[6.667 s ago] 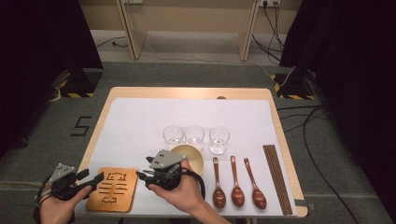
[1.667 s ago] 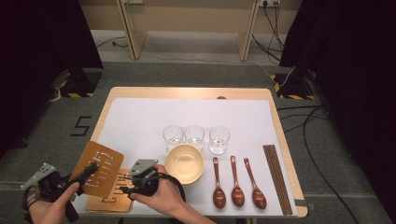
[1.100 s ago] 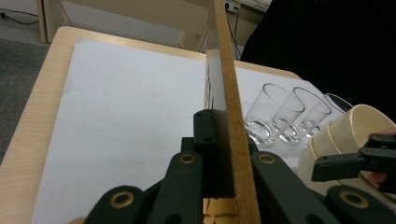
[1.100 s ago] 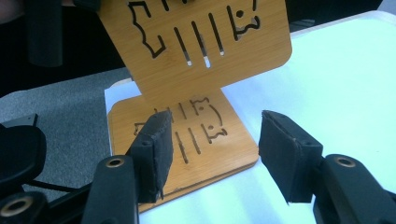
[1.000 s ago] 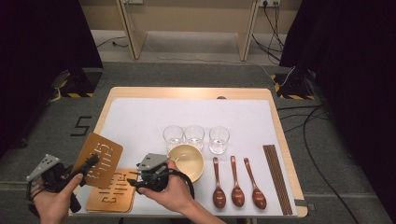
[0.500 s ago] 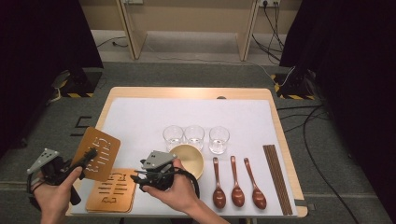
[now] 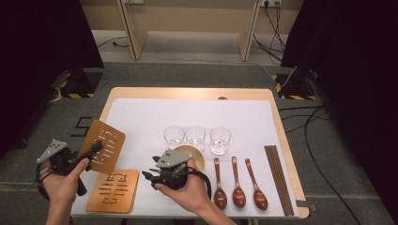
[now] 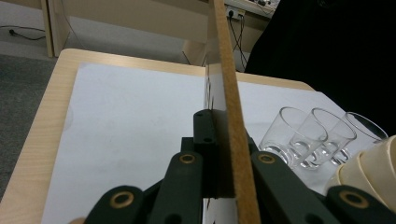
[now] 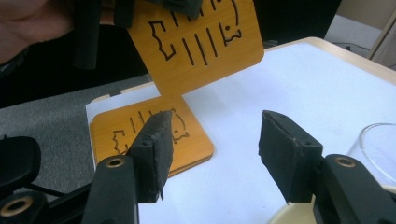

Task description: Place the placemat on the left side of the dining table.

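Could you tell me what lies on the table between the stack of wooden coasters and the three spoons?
In the high view, the right gripper and its hand lie between the coaster stack and the spoons, with the pale bowl just behind.

Three glasses stand behind bowl, spoons to its right.

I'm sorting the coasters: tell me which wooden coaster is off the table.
The cut-out coaster clamped on edge in the left gripper, tilted above the table's left edge. The remaining coasters lie flat, stacked at the near left corner.
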Available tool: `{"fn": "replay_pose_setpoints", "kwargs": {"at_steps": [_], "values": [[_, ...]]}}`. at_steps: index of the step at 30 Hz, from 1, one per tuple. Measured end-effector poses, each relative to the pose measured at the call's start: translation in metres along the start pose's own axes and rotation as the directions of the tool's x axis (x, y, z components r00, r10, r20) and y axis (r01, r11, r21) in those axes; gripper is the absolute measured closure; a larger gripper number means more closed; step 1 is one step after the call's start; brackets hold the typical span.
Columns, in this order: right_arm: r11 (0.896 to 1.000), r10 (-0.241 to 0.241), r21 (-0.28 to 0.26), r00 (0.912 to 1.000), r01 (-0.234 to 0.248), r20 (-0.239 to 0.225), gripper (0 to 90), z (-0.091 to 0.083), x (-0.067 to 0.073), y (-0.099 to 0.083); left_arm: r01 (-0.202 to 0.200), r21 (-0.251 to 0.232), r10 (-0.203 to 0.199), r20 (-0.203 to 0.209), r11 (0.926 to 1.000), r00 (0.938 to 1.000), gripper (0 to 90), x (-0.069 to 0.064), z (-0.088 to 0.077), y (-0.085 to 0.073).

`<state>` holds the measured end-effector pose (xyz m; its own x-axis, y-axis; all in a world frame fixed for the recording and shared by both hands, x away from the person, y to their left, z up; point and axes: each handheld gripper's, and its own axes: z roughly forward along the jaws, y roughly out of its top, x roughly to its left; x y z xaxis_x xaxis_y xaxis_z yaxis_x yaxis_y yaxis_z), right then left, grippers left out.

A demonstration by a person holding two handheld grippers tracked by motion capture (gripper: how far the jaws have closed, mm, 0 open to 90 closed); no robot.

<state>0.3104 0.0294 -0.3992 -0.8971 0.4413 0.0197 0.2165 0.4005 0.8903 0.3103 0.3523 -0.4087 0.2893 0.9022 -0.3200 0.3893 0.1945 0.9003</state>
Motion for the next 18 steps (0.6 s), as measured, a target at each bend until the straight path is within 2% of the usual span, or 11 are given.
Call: {"fn": "replay_pose_setpoints", "kwargs": {"at_steps": [18], "values": [[0.997,0.028,-0.068,0.9945,-0.021,0.1,45.2,-0.04,-0.026,-0.003,0.008,0.007,-0.008,-0.009,0.9999,0.9999,86.0,0.004,0.015,0.006]]}}
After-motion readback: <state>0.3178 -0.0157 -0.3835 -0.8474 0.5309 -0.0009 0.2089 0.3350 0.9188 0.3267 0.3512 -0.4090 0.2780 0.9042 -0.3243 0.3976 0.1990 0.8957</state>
